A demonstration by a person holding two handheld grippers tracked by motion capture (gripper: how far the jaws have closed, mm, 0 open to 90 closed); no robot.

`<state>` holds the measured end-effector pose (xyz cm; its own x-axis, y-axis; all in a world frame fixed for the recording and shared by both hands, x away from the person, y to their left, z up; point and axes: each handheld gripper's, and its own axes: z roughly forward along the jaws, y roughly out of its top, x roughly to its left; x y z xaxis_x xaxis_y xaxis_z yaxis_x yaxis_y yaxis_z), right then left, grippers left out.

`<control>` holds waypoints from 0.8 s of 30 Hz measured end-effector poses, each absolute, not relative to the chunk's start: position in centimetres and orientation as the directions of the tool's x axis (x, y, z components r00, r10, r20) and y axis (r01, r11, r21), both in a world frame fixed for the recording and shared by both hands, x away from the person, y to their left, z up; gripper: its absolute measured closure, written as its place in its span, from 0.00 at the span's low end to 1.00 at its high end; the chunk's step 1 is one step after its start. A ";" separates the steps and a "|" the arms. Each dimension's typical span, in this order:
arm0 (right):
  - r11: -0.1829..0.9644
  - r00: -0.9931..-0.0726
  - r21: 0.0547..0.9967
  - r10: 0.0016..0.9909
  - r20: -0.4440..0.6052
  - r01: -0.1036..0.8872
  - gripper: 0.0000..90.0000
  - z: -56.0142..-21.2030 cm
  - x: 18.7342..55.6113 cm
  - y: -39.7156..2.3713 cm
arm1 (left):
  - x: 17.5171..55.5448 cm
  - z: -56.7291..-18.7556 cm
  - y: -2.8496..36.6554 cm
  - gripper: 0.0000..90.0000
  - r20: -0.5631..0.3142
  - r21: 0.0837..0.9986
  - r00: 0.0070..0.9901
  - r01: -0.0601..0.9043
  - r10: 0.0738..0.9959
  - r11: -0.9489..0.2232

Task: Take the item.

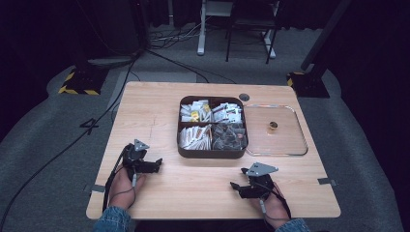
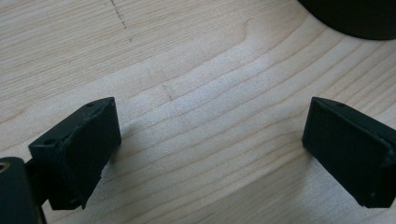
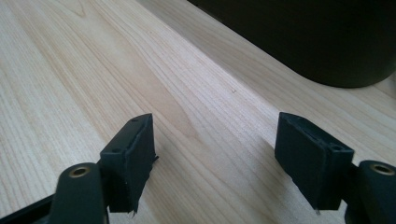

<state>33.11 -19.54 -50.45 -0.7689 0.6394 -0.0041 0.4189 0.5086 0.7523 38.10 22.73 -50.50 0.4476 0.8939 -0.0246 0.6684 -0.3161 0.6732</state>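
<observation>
**Both grippers rest open on the table, short of the box**

From above we see a light wooden table (image 1: 159, 104) with a dark brown box (image 1: 212, 153) near its middle. The box is split into four compartments. The two far ones and the near left one hold small white packets (image 1: 196, 137), some with yellow on them; the near right one holds darker, greyish packets (image 1: 229, 136). Just right of the box, touching or nearly touching its side, lies a clear lid (image 1: 280, 140) flat on the table, with a small brass-coloured knob (image 1: 273, 127) at its middle.

Our left gripper (image 1: 157, 164) sits on the near left part of the table, held in the left hand (image 1: 123, 189), its jaws pointing right toward the box but apart from it. In the left gripper view the left gripper (image 2: 210, 144) has its jaws spread wide with bare wood between them, and a corner of the box (image 2: 355, 18) shows at top right.

Our right gripper (image 1: 235, 186) lies near the front edge, held in the right hand (image 1: 273, 208), jaws pointing left. In the right gripper view the right gripper (image 3: 215, 154) is likewise spread, gripping nothing, with the dark wall of the box (image 3: 317, 37) ahead.
</observation>
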 end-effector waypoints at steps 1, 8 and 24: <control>0.507 -0.767 0.752 0.642 -0.003 0.421 0.32 -50.4 33.1 -19.5 | 38.1 -50.5 22.7 0.05 -0.025 0.673 0.447 0.669 0.894 -0.316; 0.491 -0.749 0.755 0.663 0.000 0.434 0.35 -50.4 33.1 -19.5 | 38.0 -50.5 22.7 0.05 -0.027 0.675 0.444 0.669 0.896 -0.311; 0.481 -0.739 0.758 0.673 0.003 0.441 0.39 -50.4 33.0 -19.7 | 38.1 -50.5 22.7 0.05 -0.026 0.674 0.445 0.669 0.895 -0.313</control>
